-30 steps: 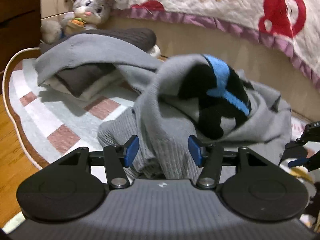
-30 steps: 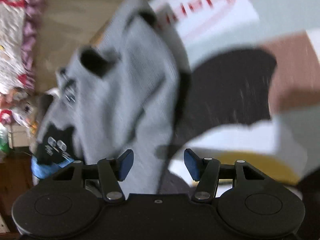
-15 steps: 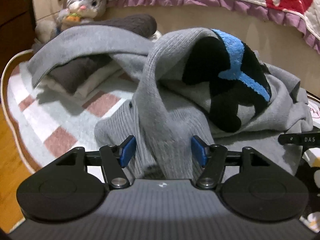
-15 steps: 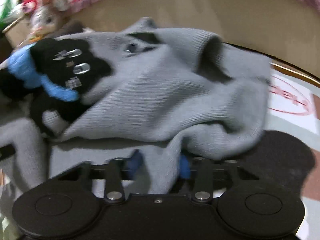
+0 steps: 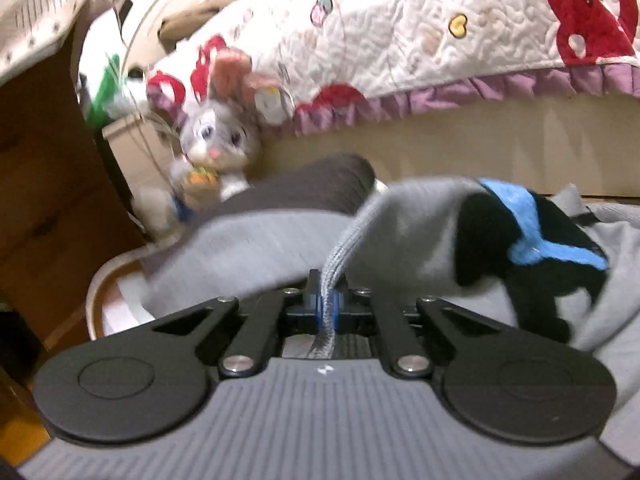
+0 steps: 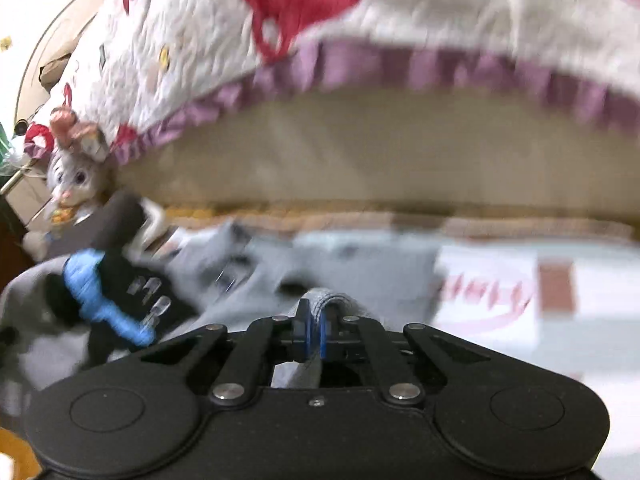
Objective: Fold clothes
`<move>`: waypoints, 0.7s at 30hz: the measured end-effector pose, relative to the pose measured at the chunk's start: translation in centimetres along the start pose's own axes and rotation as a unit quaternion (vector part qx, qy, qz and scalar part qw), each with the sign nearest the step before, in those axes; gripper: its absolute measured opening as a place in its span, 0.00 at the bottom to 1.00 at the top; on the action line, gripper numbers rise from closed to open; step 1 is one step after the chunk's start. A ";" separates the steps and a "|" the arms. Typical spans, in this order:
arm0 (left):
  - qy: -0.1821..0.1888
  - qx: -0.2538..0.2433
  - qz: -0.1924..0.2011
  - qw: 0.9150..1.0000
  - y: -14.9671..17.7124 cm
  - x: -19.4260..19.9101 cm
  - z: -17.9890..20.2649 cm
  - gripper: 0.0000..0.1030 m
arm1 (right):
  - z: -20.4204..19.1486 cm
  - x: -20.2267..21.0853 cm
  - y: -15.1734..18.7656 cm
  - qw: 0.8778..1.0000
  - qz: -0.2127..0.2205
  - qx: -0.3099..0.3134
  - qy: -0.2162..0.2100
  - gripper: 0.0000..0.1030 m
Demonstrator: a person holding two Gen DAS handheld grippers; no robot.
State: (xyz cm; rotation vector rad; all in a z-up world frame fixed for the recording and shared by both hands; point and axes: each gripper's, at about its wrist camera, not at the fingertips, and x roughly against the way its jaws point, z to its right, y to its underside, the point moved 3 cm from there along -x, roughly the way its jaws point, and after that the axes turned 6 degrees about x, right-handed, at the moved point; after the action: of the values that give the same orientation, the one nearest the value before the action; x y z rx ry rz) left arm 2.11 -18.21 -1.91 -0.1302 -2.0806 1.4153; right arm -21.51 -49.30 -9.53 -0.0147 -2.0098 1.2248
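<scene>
A grey knit sweater point(image 5: 416, 224) with a black and blue patch point(image 5: 532, 240) hangs crumpled above the rug. My left gripper point(image 5: 327, 300) is shut on a ribbed grey edge of it, the cloth pinched between the blue pads. In the right wrist view the same sweater point(image 6: 352, 264) spreads blurred ahead, its black and blue patch point(image 6: 108, 300) at the left. My right gripper point(image 6: 314, 334) is shut on a fold of its grey cloth.
A bed with a white and red quilt point(image 5: 440, 28) and purple frill runs across the back. A plush rabbit point(image 5: 216, 148) sits by a wooden cabinet point(image 5: 44, 184) at left. A dark grey garment point(image 5: 312, 184) lies behind the sweater. A patterned rug point(image 6: 540, 292) covers the floor.
Both grippers went from open around the sweater to shut on its cloth. Both have risen and rolled, lifting the sweater off the rug, so the bed now fills more of each view.
</scene>
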 end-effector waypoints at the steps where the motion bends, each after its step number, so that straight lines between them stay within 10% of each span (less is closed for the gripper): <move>1: -0.001 -0.002 0.000 1.000 -0.2 -0.1 -0.2 0.04 | 0.6 0.0 -0.5 1.000 0.010 0.010 0.011 0.03; 8: 0.029 0.064 -0.056 0.996 2.1 -2.4 -0.7 0.05 | 2.6 -0.9 -4.8 0.977 0.132 0.116 0.120 0.04; 15: 0.038 0.029 -0.127 0.991 7.3 -4.1 0.3 0.07 | 8.1 -6.7 -3.1 0.998 -0.069 -0.006 0.001 0.27; 18: 0.040 0.036 -0.153 0.987 7.9 -3.8 0.0 0.09 | 8.7 -4.9 -2.4 0.993 -0.094 -0.053 -0.054 0.61; 21: 0.042 0.051 -0.174 0.983 8.0 -2.8 -0.6 0.12 | 8.7 -3.4 -1.2 0.989 -0.111 -0.074 -0.058 0.62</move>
State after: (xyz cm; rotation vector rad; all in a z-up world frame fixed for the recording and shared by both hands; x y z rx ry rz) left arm 2.70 -15.47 -9.89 0.2034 -1.8493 1.2748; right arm -23.98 -57.78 -12.73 0.2076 -2.1347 0.9550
